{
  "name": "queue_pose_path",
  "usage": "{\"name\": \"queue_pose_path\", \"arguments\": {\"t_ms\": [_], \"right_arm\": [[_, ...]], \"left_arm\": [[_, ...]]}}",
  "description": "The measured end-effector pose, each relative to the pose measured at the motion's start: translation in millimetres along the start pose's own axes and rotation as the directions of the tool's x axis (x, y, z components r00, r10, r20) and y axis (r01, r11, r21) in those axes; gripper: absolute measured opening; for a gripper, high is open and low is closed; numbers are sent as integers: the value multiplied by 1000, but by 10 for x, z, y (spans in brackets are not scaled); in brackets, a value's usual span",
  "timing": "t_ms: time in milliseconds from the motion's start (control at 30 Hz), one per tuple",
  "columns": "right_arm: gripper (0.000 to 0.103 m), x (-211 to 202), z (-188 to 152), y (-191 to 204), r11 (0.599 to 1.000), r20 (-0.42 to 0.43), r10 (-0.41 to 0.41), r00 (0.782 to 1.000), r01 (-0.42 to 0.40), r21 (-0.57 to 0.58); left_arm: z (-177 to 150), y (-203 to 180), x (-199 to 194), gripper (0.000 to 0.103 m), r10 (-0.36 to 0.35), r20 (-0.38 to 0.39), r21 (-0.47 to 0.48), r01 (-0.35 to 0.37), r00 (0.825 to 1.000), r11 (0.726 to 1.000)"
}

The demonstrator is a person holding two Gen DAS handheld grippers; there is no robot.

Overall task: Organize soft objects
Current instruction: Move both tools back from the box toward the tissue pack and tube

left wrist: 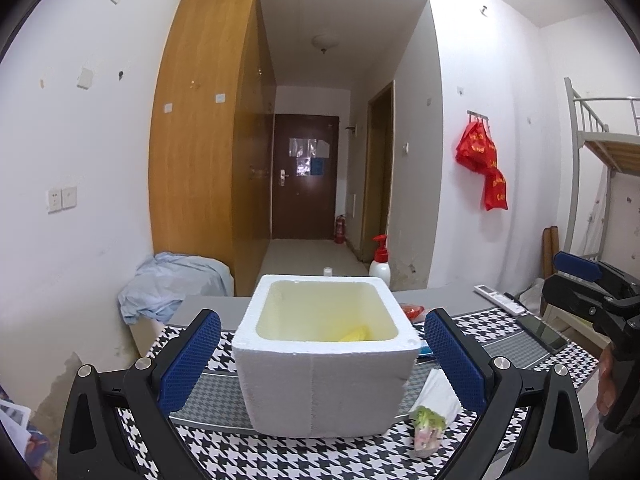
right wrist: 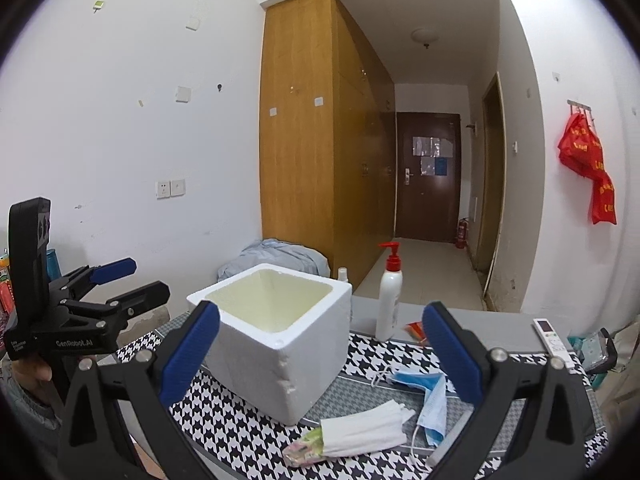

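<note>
A white foam box [left wrist: 324, 376] stands on the houndstooth mat, with a yellow soft item [left wrist: 355, 334] lying inside it. My left gripper [left wrist: 323, 316] is open, its blue pads on either side of the box's near corners and not pressing on it. In the right wrist view my right gripper [right wrist: 321, 320] is open wide and holds nothing. Below it on the mat lie a folded white mask [right wrist: 360, 426], a blue face mask [right wrist: 430, 396] and a small printed packet [right wrist: 302, 448]. The foam box [right wrist: 276, 344] sits to their left.
A red-pump lotion bottle [right wrist: 390, 300], a red packet [right wrist: 416, 330] and a remote control [right wrist: 554, 338] sit toward the table's far edge. A phone [left wrist: 544, 334] lies at the right. A heap of pale blue cloth [left wrist: 172, 288] rests beside the wooden wardrobe [left wrist: 204, 140].
</note>
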State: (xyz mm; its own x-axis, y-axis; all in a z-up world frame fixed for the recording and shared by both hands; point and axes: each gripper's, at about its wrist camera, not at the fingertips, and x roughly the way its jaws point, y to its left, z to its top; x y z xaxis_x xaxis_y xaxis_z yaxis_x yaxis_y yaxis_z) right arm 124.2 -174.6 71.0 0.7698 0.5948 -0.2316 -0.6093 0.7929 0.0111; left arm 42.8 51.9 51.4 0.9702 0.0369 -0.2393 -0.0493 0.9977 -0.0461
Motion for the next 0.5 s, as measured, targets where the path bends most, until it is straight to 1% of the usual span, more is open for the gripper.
{"name": "queue_pose_path", "arguments": {"t_ms": [100, 167, 367, 500], "right_arm": [[103, -53, -48, -39, 1000, 2, -9, 1000, 9, 3], [103, -86, -96, -60, 999, 0, -33, 999, 33, 3], [103, -190, -195, -147, 997, -2, -69, 998, 70, 20], [103, -245, -274, -204, 996, -4, -82, 997, 83, 32]], "left_arm": [[-22, -38, -23, 102, -15, 5, 7, 15, 1000, 1000], [-43, -49, -38, 102, -13, 14, 8, 13, 1000, 1000], [-108, -73, 0, 102, -43, -8, -8, 43, 999, 999], [-168, -119, -2, 102, -33, 0, 9, 33, 999, 999]]}}
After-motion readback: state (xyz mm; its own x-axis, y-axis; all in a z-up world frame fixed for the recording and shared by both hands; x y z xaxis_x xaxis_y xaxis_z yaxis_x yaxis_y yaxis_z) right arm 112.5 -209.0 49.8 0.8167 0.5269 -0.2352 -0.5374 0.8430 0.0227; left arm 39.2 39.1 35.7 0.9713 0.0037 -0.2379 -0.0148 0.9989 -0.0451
